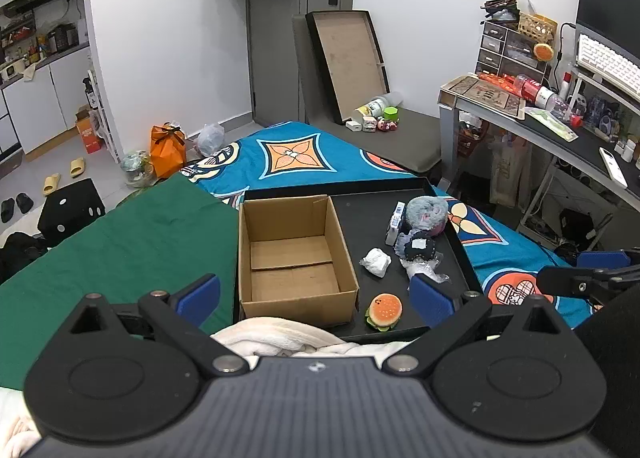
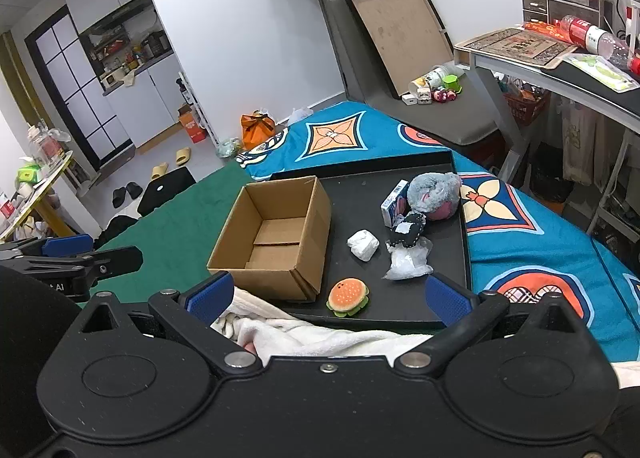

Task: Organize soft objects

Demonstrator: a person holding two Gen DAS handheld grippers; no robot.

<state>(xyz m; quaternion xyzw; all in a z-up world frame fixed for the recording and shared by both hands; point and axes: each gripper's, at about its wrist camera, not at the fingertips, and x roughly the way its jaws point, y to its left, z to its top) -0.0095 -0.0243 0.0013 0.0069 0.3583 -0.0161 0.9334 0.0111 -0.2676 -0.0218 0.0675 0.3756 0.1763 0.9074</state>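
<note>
An empty cardboard box (image 1: 294, 258) (image 2: 272, 238) stands on the left of a black tray (image 1: 360, 213) (image 2: 360, 185) on the bed. On the tray lie a burger plush (image 1: 383, 312) (image 2: 348, 296), a white crumpled wad (image 1: 376, 261) (image 2: 363, 244), a dark pouch (image 1: 418, 248) (image 2: 408, 232), a clear plastic bag (image 1: 424, 270) (image 2: 408, 264), a grey-pink fluffy toy (image 1: 427, 214) (image 2: 436, 190) and a small card box (image 1: 396, 222) (image 2: 394, 202). My left gripper (image 1: 316, 298) is open, held before the box. My right gripper (image 2: 328, 296) is open near the burger plush. Both are empty.
A cream blanket (image 1: 280, 334) (image 2: 320, 334) lies under both grippers. The bed has a green cloth (image 1: 120, 234) and a blue patterned cover (image 2: 540, 242). A desk (image 1: 540, 117) stands at right; a big tray lid (image 1: 348, 61) leans on the wall.
</note>
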